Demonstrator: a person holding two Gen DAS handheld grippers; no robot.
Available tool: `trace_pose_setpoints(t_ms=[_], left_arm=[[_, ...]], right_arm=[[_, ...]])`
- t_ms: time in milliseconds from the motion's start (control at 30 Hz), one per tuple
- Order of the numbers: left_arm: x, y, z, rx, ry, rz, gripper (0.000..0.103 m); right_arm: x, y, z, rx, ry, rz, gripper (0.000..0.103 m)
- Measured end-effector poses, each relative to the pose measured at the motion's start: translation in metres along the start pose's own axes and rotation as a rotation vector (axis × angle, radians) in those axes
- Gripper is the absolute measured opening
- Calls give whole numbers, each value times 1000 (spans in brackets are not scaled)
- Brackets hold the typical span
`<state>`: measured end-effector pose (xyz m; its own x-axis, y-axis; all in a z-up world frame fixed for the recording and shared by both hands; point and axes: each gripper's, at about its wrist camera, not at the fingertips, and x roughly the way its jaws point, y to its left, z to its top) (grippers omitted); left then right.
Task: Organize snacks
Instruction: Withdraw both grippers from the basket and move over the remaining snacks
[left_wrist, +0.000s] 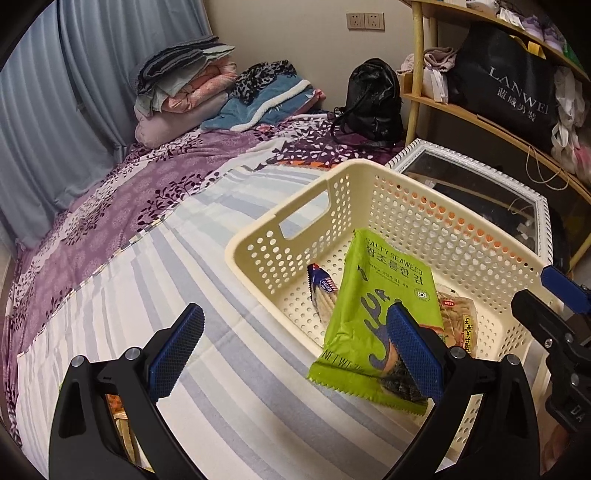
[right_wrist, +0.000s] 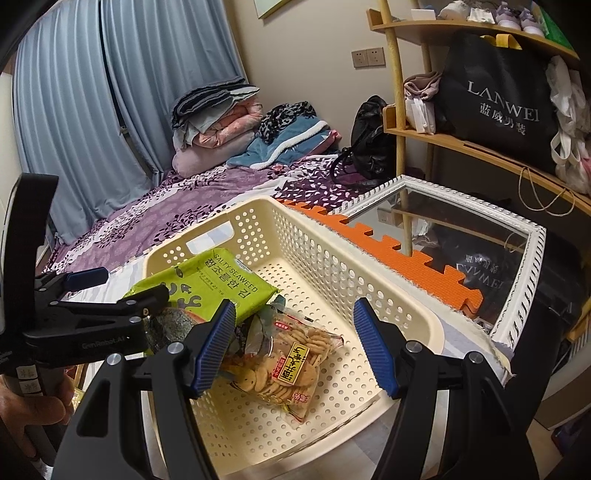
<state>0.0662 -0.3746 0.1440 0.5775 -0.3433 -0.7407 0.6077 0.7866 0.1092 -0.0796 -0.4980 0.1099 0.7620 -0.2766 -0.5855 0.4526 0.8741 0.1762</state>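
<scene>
Basket (left_wrist: 369, 206): perforated cream plastic, smooth. Seaweed packet (left_wrist: 376, 295): glossy green film. Bed sheet (left_wrist: 221, 332): matt striped cloth. Shelf (right_wrist: 480, 147): wood.

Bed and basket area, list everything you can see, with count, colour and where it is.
Perforated plastic basket: one, cream, on the striped sheet.
Seaweed snack packet: one, green, leaning over the basket's near rim.
Clear bag of round crackers: one, tan, on the basket floor.
Blue-ended biscuit pack: one, inside the basket behind the green packet.
Folded blankets: one pile, pink and grey, far end of the bed.
Leather backpack: one, black, beside the shelf.
Framed mirror: one, white frame, right of the basket.
Foam mat: one, orange, between basket and mirror.
Shopping bag: one, black, on the wooden shelf.
Left gripper: open, beside the green packet.
Right gripper: open, over the basket.
</scene>
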Motion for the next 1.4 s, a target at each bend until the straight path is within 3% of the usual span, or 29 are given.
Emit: trace_pose_setpoints(t_ms=[300,600,933,1400], left_arm=[[-12,25,7,-68,-27,25,101],[-27,46,-7,-112,-35,29,101],[-48,87,-40,-193,-28,46,100],[-81,161,-102,-338,-20,89,100]], right_arm=[[-6,7,3,-16,-9,5,66],[-13,21,6,-41,-19,22,66],[-18,51,6,-97,-19,59,70],[-26,128,-5,-228,-4,136,72]])
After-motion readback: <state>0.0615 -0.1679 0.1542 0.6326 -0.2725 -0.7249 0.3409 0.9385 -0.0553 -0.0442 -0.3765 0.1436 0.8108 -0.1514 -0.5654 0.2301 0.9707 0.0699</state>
